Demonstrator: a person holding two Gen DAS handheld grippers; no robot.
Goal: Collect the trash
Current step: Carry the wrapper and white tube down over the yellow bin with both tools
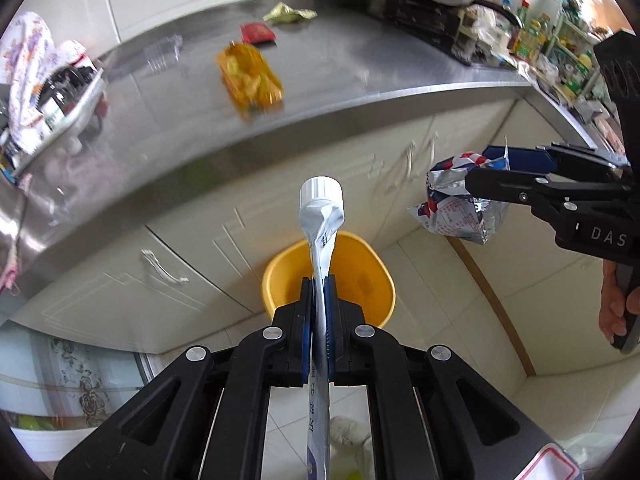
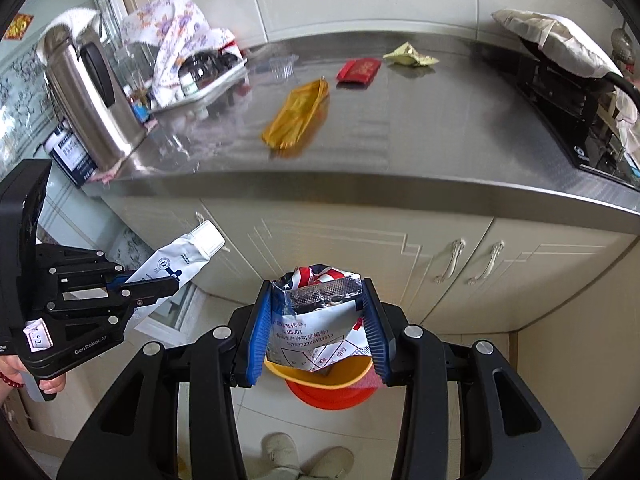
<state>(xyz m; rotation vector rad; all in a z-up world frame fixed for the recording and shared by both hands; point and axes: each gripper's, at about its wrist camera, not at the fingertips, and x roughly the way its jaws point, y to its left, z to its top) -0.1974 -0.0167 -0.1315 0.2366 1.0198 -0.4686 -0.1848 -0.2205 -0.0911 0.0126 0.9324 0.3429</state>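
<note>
My left gripper (image 1: 319,292) is shut on a flattened white toothpaste tube (image 1: 322,216), cap pointing forward, held above the yellow bin (image 1: 372,280) on the floor. It also shows in the right wrist view (image 2: 160,284) with the tube (image 2: 180,256). My right gripper (image 2: 318,300) is shut on a crumpled silver snack wrapper (image 2: 316,328) above the yellow bin (image 2: 288,374). The wrapper also shows in the left wrist view (image 1: 456,204). On the steel counter (image 1: 340,80) lie an orange wrapper (image 1: 250,78), a red packet (image 1: 258,33) and a yellow-green wrapper (image 1: 288,13).
A steel kettle (image 2: 90,96), a cloth-covered rack of bottles (image 2: 188,68) and a clear plastic cup (image 2: 282,65) stand at the counter's left. A black stove with a covered pan (image 2: 560,68) is at the right. Cabinet doors (image 2: 460,248) lie below. A red basin (image 2: 332,398) sits under the bin.
</note>
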